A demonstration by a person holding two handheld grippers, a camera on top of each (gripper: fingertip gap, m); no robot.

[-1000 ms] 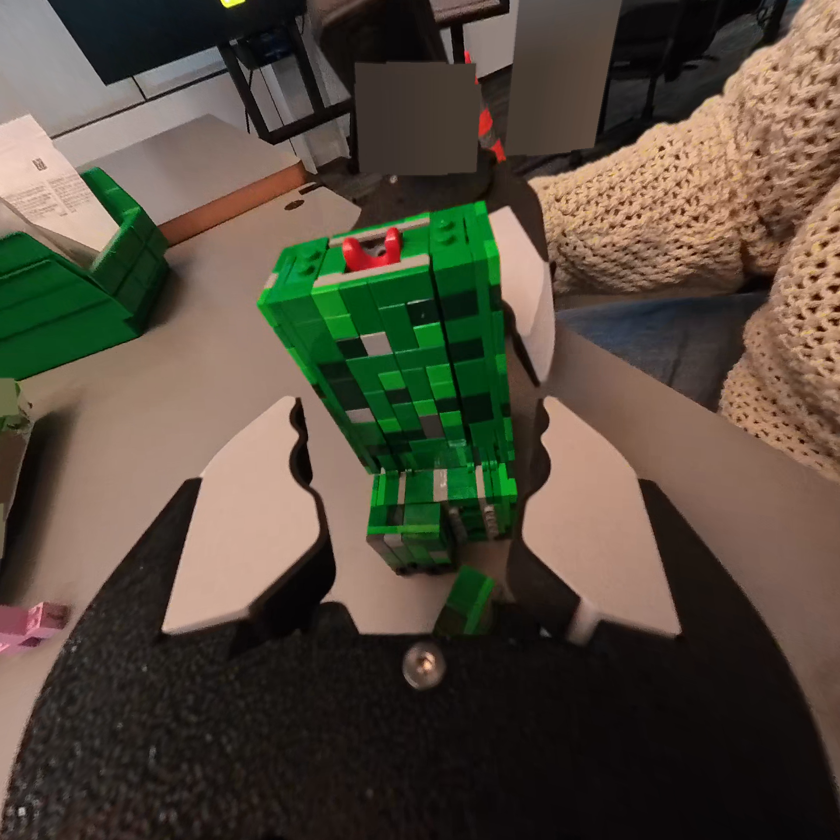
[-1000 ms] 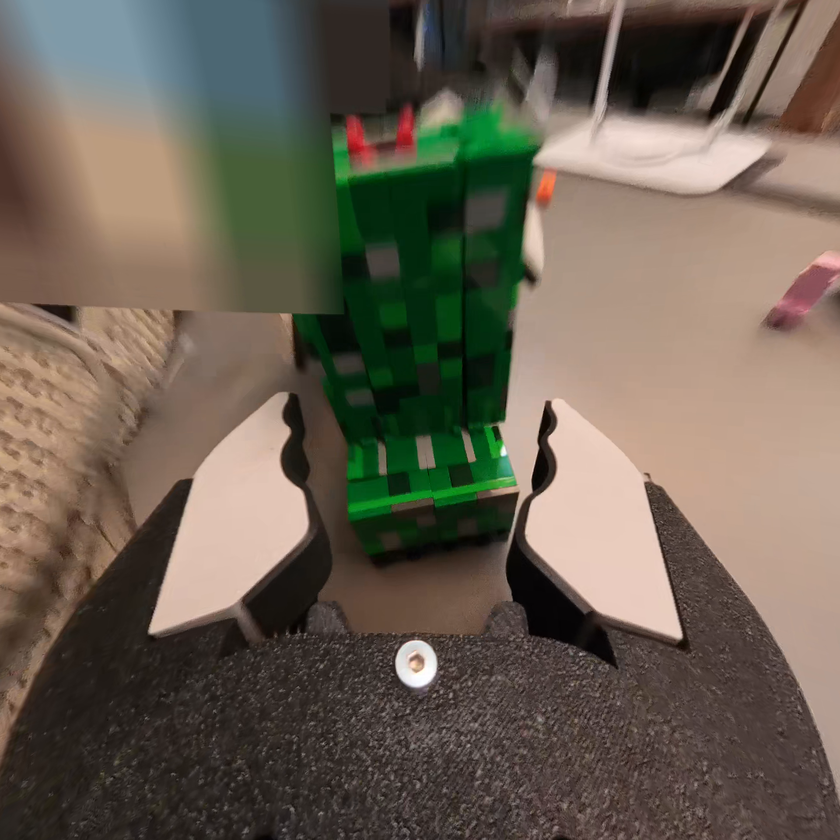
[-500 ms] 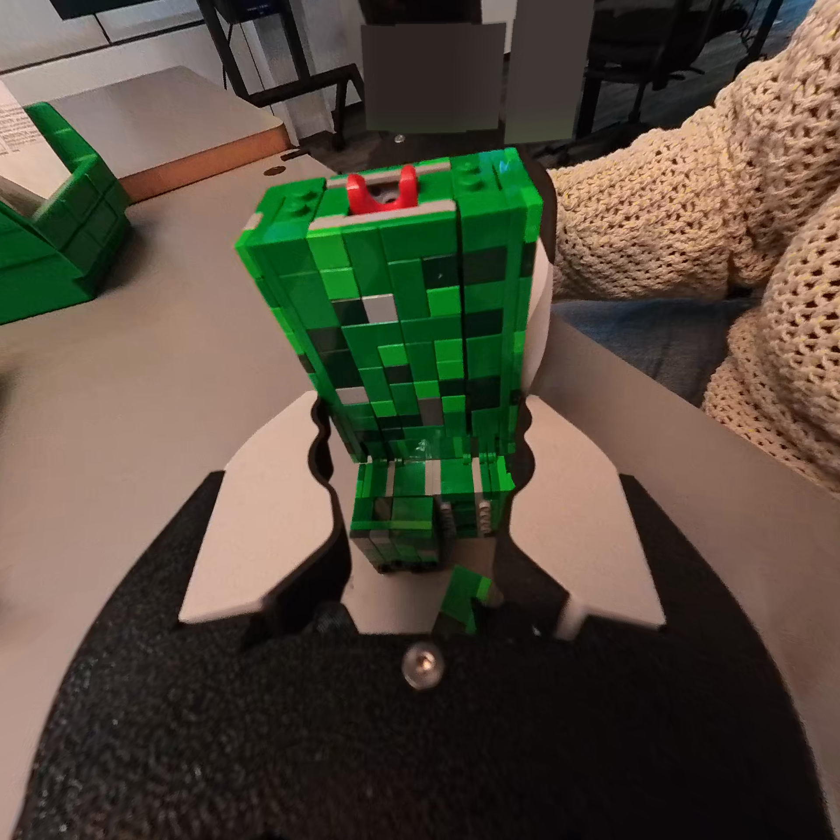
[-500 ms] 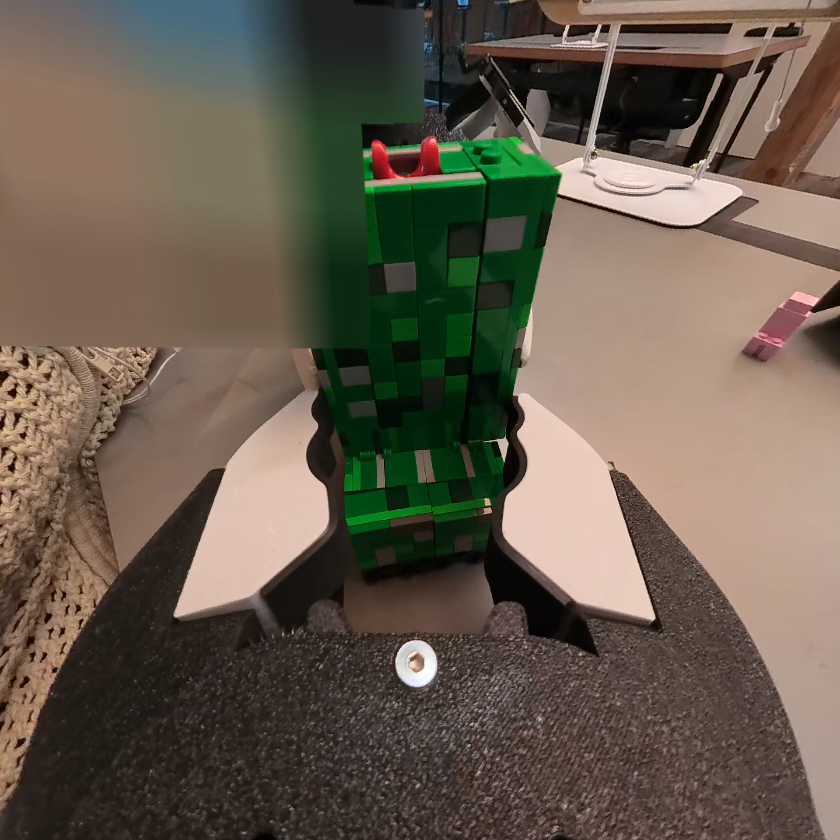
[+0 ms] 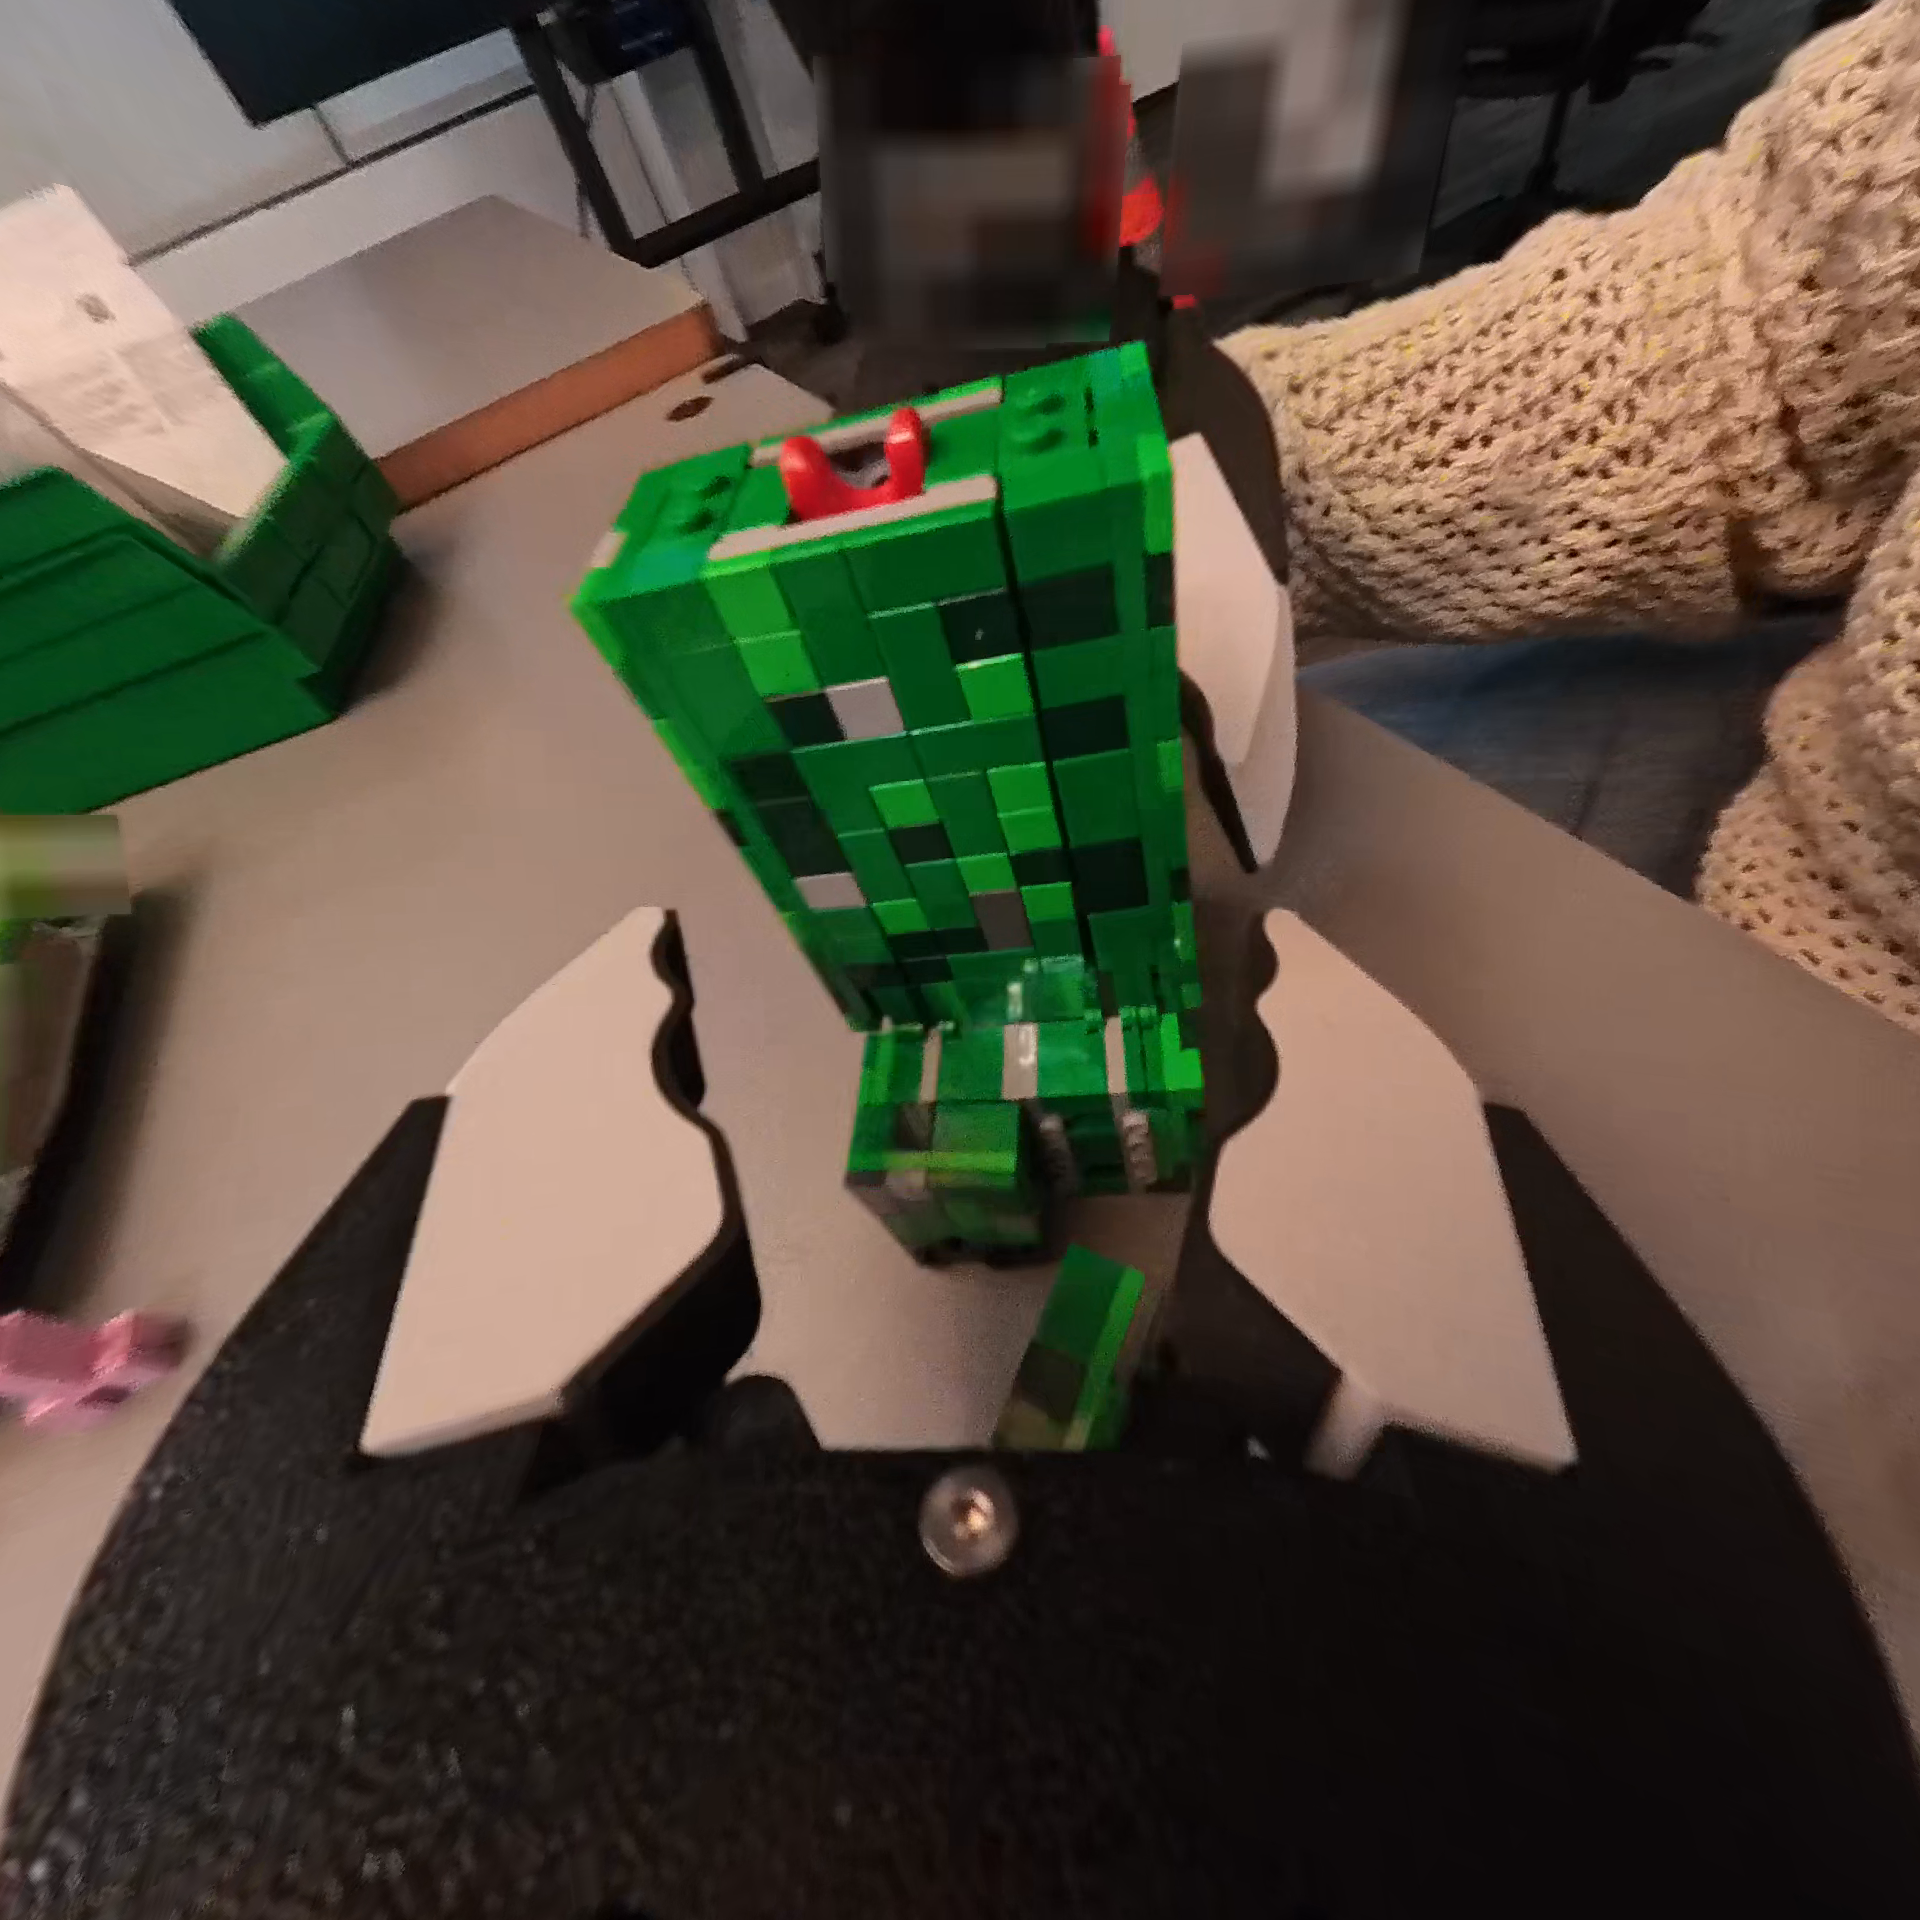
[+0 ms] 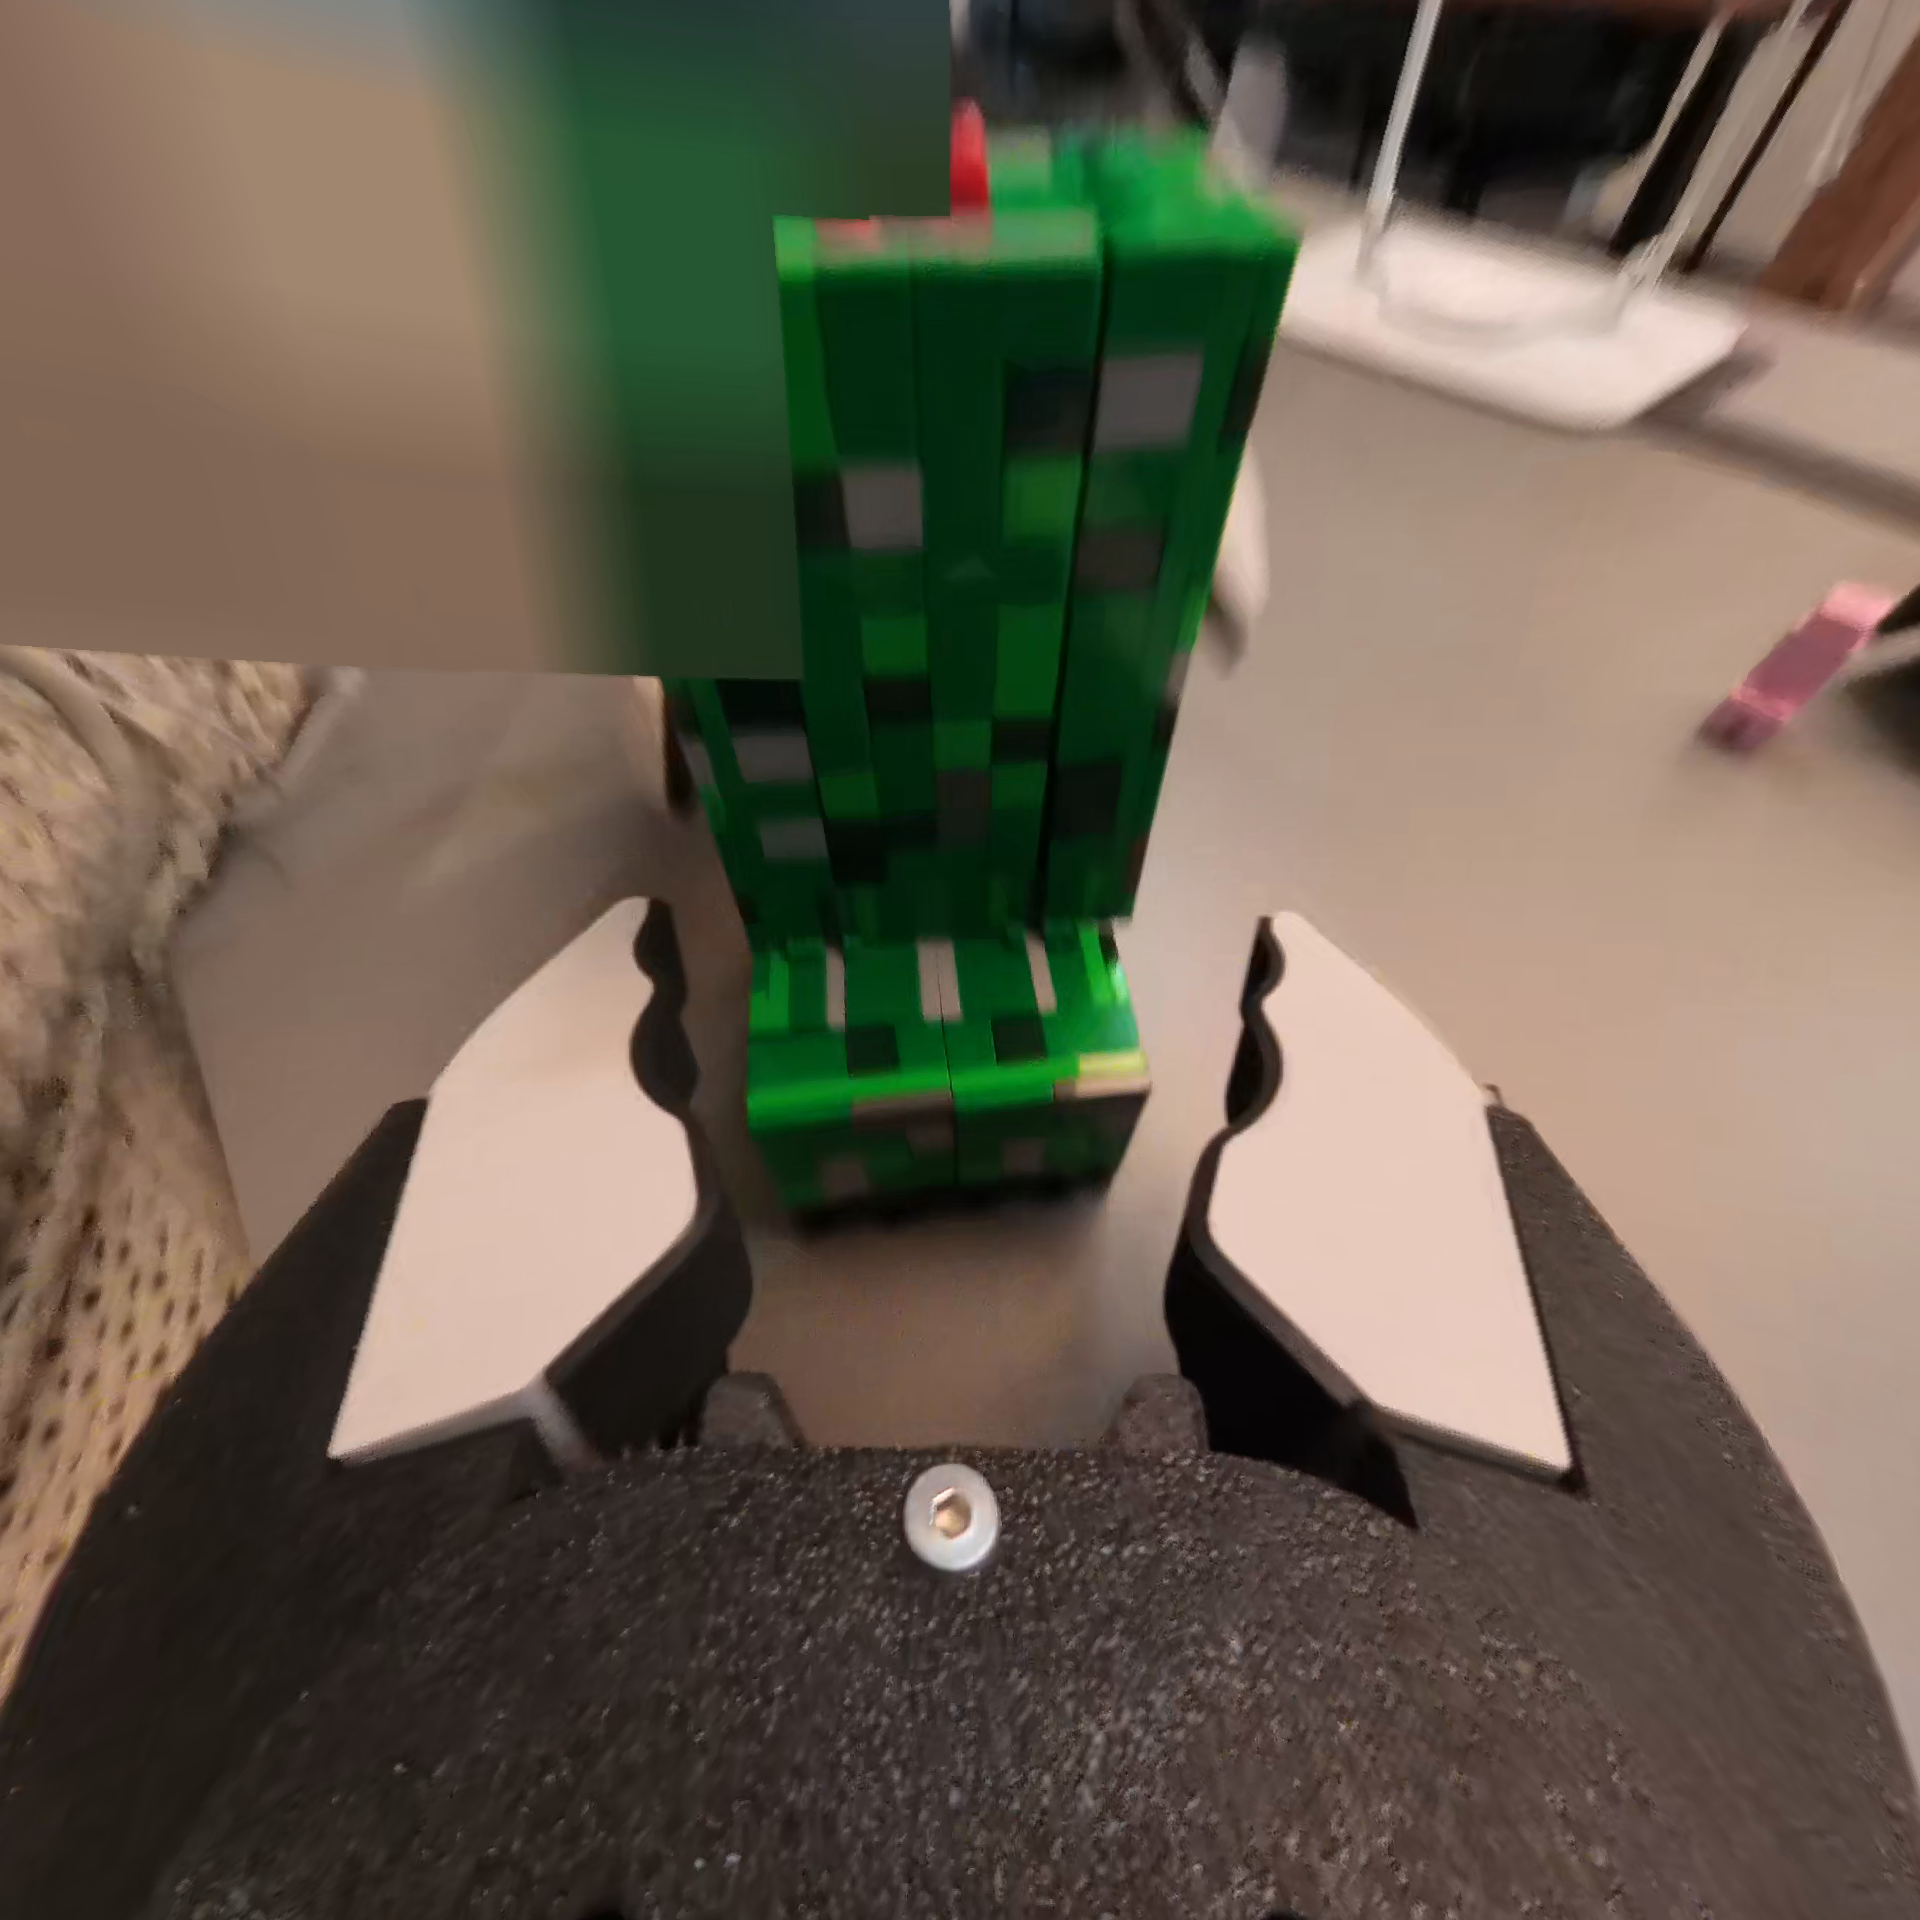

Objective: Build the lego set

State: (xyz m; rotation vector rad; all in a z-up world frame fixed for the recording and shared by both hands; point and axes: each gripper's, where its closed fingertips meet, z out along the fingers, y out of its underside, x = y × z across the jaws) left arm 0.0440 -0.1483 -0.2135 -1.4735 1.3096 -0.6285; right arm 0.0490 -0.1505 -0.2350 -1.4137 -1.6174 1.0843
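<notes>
A tall green pixel-patterned lego figure point(image 5: 914, 769) stands upright on the grey table point(image 5: 416, 935), with a red piece point(image 5: 852, 483) in its top. My left gripper point(image 5: 966, 935) is open, its fingers on either side of the figure's feet point(image 5: 1018, 1132) and apart from them. A small loose green piece point(image 5: 1081, 1361) lies by the base of its right finger. My right gripper point(image 6: 956, 920) is open on the opposite side of the figure point(image 6: 997, 623), astride its feet point(image 6: 945, 1091). One of its fingers point(image 5: 1236, 665) shows behind the figure.
A green block structure point(image 5: 156, 665) holding a paper stands at far left. A pink lego piece point(image 5: 83, 1361) lies at the near left and also shows in the right wrist view point(image 6: 1808, 675). A knit sleeve point(image 5: 1558, 416) is at the right. A white stand point(image 6: 1507, 322) is at the back. My two grippers' fingertips are within a few centimetres of each other. From the left gripper's tips to the small loose green piece point(image 5: 1081, 1361) is close to 7 cm.
Half a second ago both grippers were closed on the figure's feet. Both have now opened again, as they were a second ago. The figure stays upright.
</notes>
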